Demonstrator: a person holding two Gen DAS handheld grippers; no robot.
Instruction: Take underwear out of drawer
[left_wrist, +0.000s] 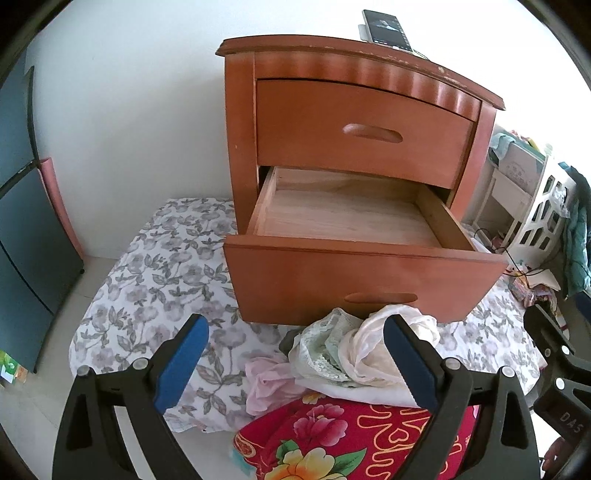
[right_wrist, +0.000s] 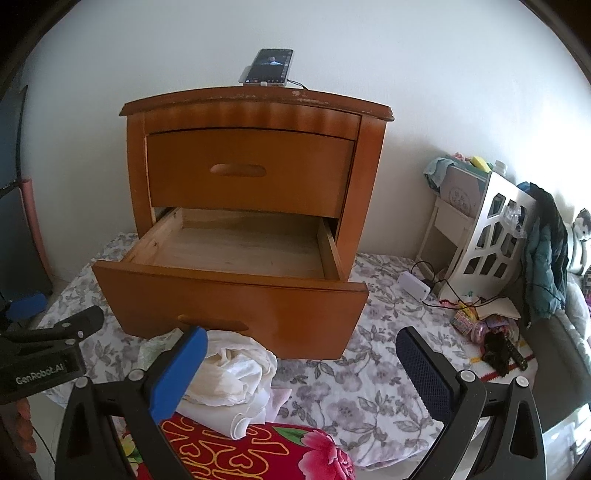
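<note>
While hovering low in the frame, left gripper standing wide open, gripping nothing, right pad overlapping the underwear piled at lower centre on the floral sheet. Right gripper also gaping wide, empty, left pad beside that pile. Drawer at centre hanging open, bare inside.

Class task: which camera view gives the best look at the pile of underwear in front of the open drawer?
The left wrist view: the underwear pile shows green lace, cream and pink pieces. In the right wrist view, the right gripper's finger covers part of it.
</note>
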